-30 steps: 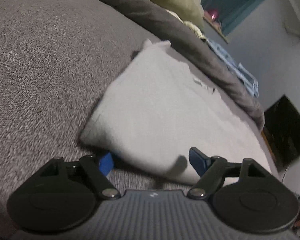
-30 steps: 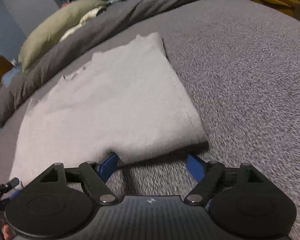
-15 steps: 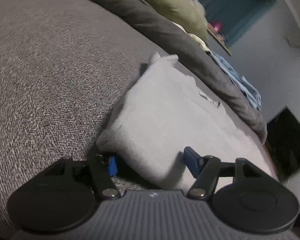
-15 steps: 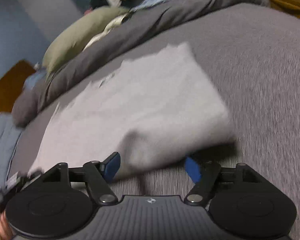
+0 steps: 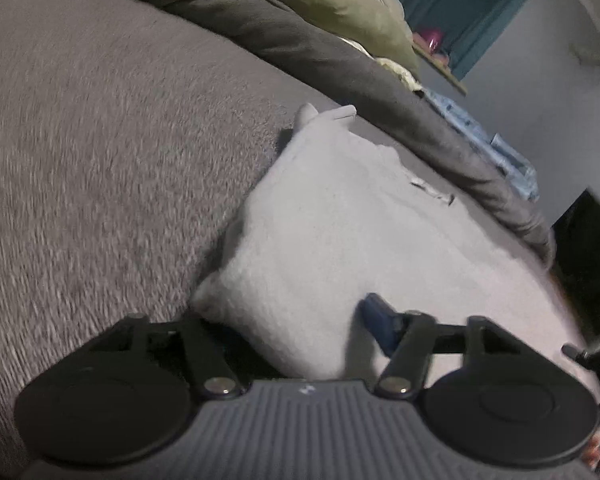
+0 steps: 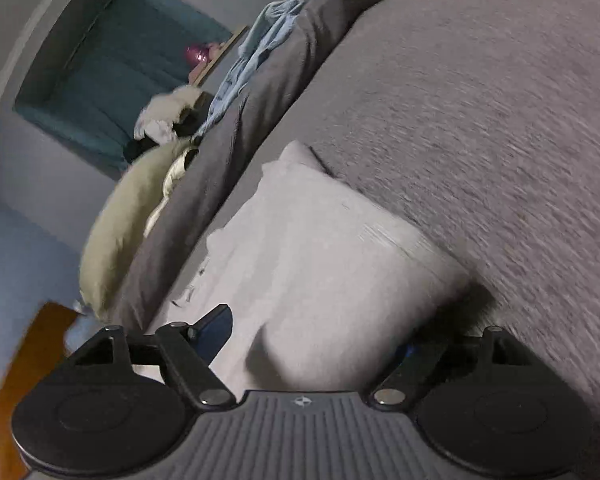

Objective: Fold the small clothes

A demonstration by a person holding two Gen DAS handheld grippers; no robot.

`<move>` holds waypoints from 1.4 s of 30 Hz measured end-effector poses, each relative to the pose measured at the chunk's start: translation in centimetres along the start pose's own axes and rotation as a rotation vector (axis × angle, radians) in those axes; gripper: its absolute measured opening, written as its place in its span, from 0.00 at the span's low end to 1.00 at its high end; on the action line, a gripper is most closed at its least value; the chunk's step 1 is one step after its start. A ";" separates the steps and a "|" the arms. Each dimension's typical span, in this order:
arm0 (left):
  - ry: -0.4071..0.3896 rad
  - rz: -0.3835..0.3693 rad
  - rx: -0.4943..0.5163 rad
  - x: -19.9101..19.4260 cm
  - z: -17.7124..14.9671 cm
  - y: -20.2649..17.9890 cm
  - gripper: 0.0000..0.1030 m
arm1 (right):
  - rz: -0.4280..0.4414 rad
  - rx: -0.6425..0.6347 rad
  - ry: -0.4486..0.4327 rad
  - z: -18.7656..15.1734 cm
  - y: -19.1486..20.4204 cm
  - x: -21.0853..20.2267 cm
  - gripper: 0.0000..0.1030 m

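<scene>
a pale grey, soft knitted garment (image 5: 340, 240) is seen lying on the grey speckled bed cover (image 5: 100, 140), already doubled over into a thick rectangle, with one rounded fold edge running from the near corner toward 12 o'clock in the left wrist view. the near left corner of it is straddled by the left gripper (image 5: 296, 332): one blue pad (image 5: 380, 320) is laid on top of the cloth at 5 o'clock, the other is hidden beneath the corner, and the jaws are closing, though a firm pinch cannot yet be confirmed. the near right corner is taken between the jaws of the right gripper (image 6: 316, 340), which are also closing, half spread, with the cloth bulging between them; whether it is pressed cannot be told. it is judged that at least one fold has been made and a further fold is being prepared. a crumpled dark grey blanket (image 5: 340, 52) and an olive green pillow (image 5: 332, 4) are seen toward 12 o'clock, well apart from the garment.
</scene>
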State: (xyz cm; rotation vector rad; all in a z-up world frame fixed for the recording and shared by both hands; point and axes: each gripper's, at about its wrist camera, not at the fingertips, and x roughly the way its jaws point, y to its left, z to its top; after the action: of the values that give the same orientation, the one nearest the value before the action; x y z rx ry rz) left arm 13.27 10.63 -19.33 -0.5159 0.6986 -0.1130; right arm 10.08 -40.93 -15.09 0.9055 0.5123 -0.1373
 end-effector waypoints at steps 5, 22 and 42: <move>0.016 0.076 0.160 -0.2 0.8 -2.7 0.08 | -0.117 -0.188 -0.046 0.8 2.7 1.1 0.17; 0.111 -0.032 0.069 -13.5 -2.4 -0.2 0.00 | -0.087 -0.193 -0.088 -3.8 5.5 -17.0 0.15; 0.057 -0.105 -0.186 -7.9 -4.5 2.8 0.66 | -0.142 -0.055 -0.005 -6.9 -1.6 -15.6 0.37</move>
State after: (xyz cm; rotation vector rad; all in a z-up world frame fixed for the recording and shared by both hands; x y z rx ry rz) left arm 4.15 13.29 -18.94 -0.7297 0.7420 -0.1627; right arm -6.59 -38.14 -12.24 0.8145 0.5732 -0.2536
